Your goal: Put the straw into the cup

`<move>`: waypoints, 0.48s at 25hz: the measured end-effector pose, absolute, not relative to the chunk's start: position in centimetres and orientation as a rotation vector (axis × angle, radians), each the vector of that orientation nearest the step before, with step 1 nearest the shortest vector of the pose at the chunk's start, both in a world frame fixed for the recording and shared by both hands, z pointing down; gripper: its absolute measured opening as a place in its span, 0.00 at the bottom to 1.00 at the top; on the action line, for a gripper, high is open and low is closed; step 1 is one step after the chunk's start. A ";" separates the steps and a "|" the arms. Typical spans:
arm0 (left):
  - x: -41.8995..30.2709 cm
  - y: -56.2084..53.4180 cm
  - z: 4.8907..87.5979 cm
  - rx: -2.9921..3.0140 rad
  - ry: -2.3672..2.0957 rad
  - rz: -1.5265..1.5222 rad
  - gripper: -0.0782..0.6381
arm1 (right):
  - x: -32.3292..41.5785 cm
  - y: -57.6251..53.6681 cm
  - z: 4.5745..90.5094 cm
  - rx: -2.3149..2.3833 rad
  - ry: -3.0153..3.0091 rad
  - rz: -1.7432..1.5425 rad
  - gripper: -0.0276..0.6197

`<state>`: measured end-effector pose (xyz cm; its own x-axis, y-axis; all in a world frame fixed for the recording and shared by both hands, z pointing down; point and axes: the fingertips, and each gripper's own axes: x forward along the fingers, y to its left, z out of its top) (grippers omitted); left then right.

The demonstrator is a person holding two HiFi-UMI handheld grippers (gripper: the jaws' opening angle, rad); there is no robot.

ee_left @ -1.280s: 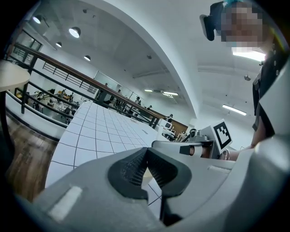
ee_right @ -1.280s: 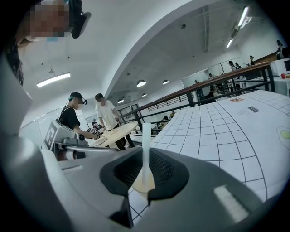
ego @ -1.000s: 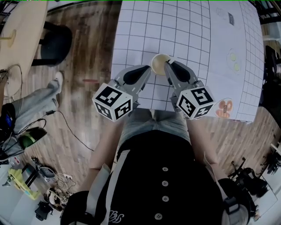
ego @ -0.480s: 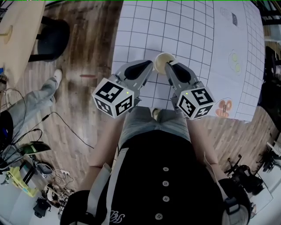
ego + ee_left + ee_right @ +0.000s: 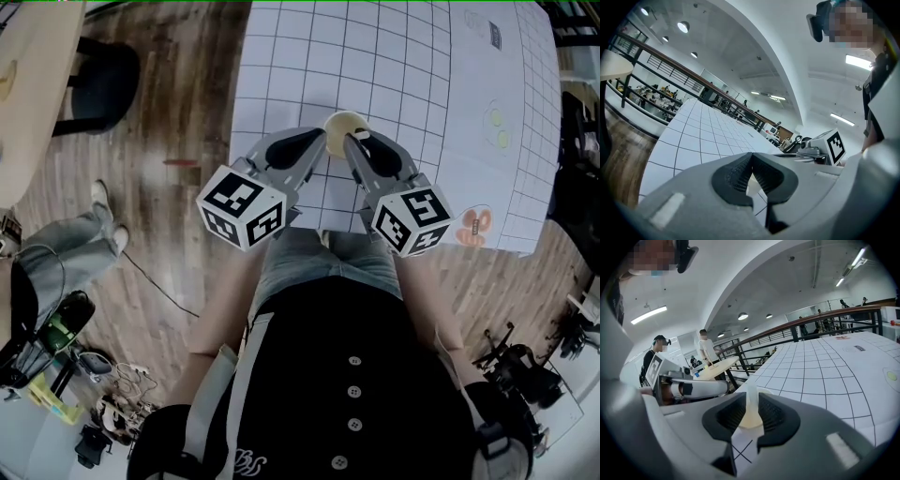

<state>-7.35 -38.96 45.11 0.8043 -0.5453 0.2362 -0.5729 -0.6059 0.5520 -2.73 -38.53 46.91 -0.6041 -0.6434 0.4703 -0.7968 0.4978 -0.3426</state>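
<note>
The cup [image 5: 343,125] was seen standing upright on the gridded surface [image 5: 422,84], near its front edge, with both grippers brought in close to it. The straw [image 5: 752,394] was held upright between the jaws of the right gripper [image 5: 355,141], directly over the pale mouth of the cup in the right gripper view. How deep its lower end reached inside could not be made out. Those jaws had just been eased slightly apart, but only a narrow gap was left, and the straw appeared to be touched by both pads. The left gripper [image 5: 319,147] was held just beside the cup, its jaws closed tip to tip with nothing between them. Whether it touched the cup's wall could not be told.

The task was judged to be nearly done: the straw had been brought to the cup and set upright above or within it. What was judged to remain was a full release and the withdrawal of the right gripper without the straw being dragged out or the cup tipped.
</note>
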 end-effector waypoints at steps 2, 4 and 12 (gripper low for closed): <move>-7.2 -38.9 45.1 2.360 -0.820 0.058 0.11 | -2.4 -38.6 46.8 1.227 -2.461 0.777 0.15; -7.2 -38.8 45.2 2.357 -0.818 0.057 0.11 | -2.2 -38.7 46.8 1.233 -2.456 0.774 0.18; -7.1 -38.7 45.1 2.354 -0.817 0.053 0.11 | -1.8 -38.8 46.6 1.247 -2.453 0.777 0.26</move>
<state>-7.10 -38.72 45.13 0.8062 -0.5433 0.2343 -0.5691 -0.6037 0.5583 -1.80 -38.84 46.58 -0.5875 -0.6577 0.4715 -0.8092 0.4823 -0.3355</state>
